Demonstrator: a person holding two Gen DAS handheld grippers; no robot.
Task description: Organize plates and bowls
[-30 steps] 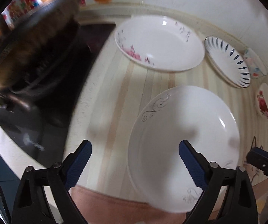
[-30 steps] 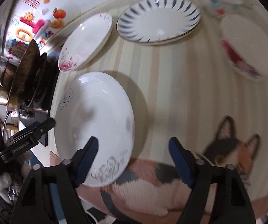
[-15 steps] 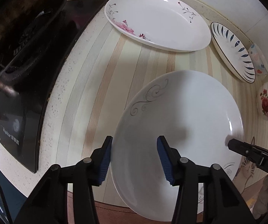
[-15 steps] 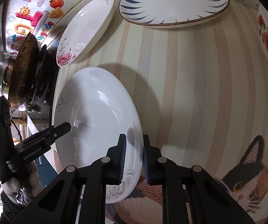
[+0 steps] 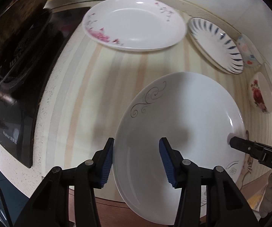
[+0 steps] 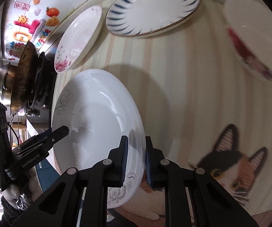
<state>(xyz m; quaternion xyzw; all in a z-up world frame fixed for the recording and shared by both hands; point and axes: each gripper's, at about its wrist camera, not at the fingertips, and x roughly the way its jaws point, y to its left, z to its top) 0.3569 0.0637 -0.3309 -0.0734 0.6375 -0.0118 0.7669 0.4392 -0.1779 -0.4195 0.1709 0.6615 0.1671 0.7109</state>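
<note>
A large white plate with a grey swirl (image 5: 183, 113) hangs tilted above the striped counter and casts a shadow. My left gripper (image 5: 137, 160) is shut on its near left rim, one pad under the plate and one inside it. My right gripper (image 6: 136, 157) is shut on the opposite rim of the same plate (image 6: 98, 113). Each gripper shows in the other's view: the right gripper (image 5: 238, 143) at the plate's right edge, the left gripper (image 6: 60, 132) at its left edge. A pink-flowered plate (image 5: 134, 28) lies behind.
A blue-striped plate (image 6: 153, 9) and a rose-patterned bowl (image 6: 253, 37) sit at the back right, with a small heart-patterned bowl (image 5: 247, 51) by the wall. The black stove (image 5: 22, 104) with a dark wok (image 6: 22, 75) stands on the left. A cat-print mat (image 6: 230, 160) covers the front.
Both grippers were open around the swirl plate one second ago and have shut on its rims. Since half a second ago the plate has risen and tilted off the counter.
</note>
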